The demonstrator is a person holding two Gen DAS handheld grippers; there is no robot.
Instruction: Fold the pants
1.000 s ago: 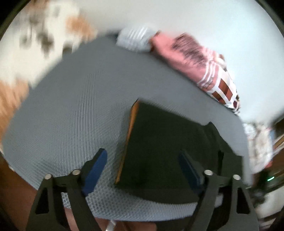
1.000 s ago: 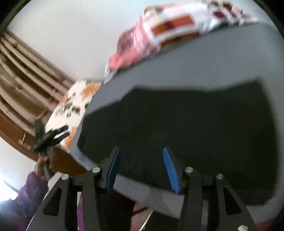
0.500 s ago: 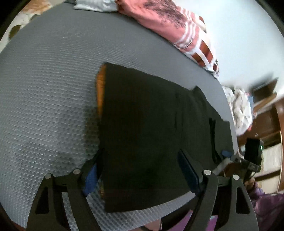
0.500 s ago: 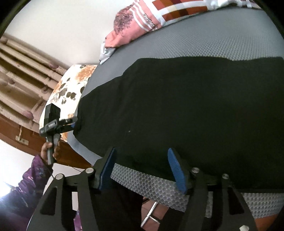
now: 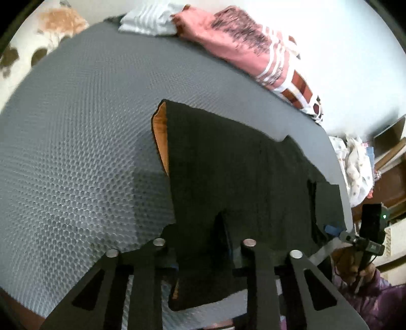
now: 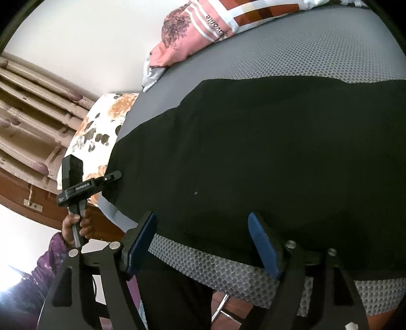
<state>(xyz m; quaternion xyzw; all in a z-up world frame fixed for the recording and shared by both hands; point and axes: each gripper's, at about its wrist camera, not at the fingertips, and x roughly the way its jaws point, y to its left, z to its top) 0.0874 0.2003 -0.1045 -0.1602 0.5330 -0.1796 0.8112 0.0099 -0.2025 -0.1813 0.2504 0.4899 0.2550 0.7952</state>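
Observation:
Black pants (image 5: pixel 236 172) with an orange lining at the waistband lie flat on a grey mesh mattress (image 5: pixel 76 142). My left gripper (image 5: pixel 203 243) is shut on the near corner of the pants' waist end, with cloth bunched between its fingers. In the right wrist view the pants (image 6: pixel 266 152) spread wide across the mattress (image 6: pixel 279 55). My right gripper (image 6: pixel 203 241) is open, its blue pads straddling the pants' near edge at the mattress front. The left gripper also shows in the right wrist view (image 6: pixel 116 175), at the pants' left end.
A pink and white striped blanket (image 5: pixel 248 50) and a white folded cloth (image 5: pixel 149 20) lie at the mattress's far edge. A floral pillow (image 6: pixel 101 129) sits past the left end. Wooden furniture (image 6: pixel 30 114) stands at the left. The mattress front edge (image 6: pixel 228 274) is close.
My left gripper has closed on the pants' near waist corner and lifted the cloth a little. My right gripper has moved closer to the pants' near edge and stays open.

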